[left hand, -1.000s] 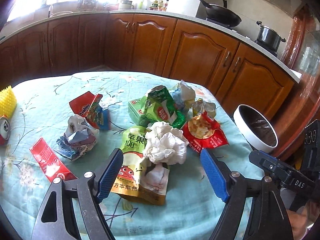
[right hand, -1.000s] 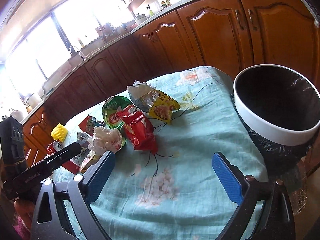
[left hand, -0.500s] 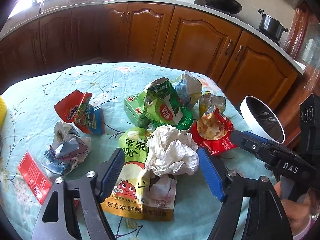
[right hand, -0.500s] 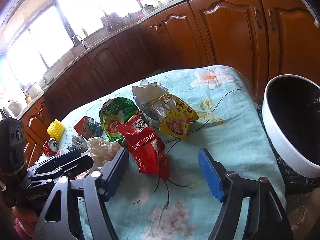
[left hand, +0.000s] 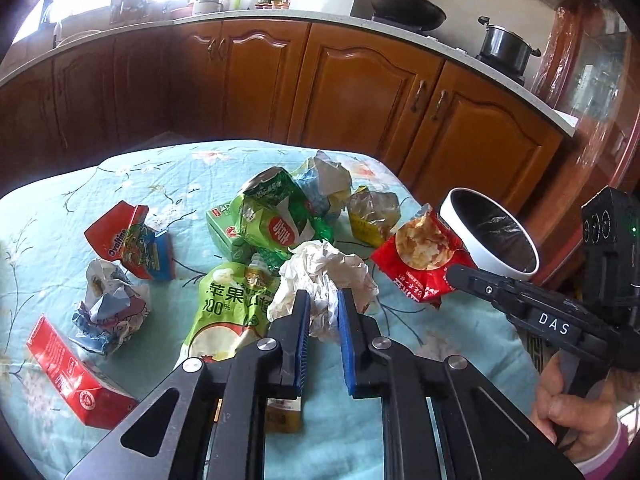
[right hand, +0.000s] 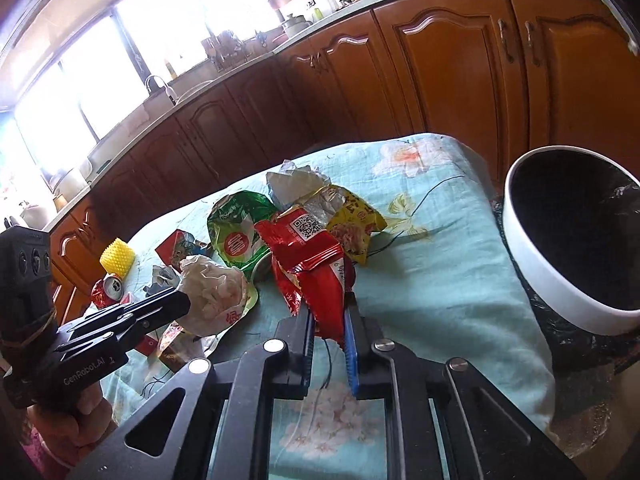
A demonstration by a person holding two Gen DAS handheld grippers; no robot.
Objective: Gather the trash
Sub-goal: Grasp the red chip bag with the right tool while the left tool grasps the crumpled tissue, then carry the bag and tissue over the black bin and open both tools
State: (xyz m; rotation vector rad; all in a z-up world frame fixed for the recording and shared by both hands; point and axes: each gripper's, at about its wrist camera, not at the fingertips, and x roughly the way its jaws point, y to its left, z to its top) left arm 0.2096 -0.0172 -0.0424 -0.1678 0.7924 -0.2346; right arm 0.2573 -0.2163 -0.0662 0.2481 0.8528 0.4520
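Observation:
Trash lies in a heap on the table with the light blue floral cloth [left hand: 416, 344]. My left gripper [left hand: 323, 300] is shut on a crumpled white paper ball [left hand: 328, 272], which also shows in the right wrist view [right hand: 212, 292]. My right gripper [right hand: 329, 312] is shut on a red snack bag [right hand: 312, 264], seen from the left wrist view [left hand: 420, 260] with the right gripper's finger [left hand: 480, 284] at its edge. A white bin with a black liner [right hand: 560, 264] stands off the table's right edge.
Around the heap lie a green chip bag [left hand: 276, 216], a green juice pouch [left hand: 228, 304], a yellow snack bag [right hand: 352, 224], an Ovaltine pack [left hand: 128, 236], a red box [left hand: 68, 372], a crushed can [right hand: 108, 288] and a yellow cup [right hand: 116, 258]. Wooden cabinets [left hand: 360, 92] stand behind.
Both grippers have closed from wide open: the left onto the white paper ball, the right onto the red snack bag. Both also moved forward toward the heap.

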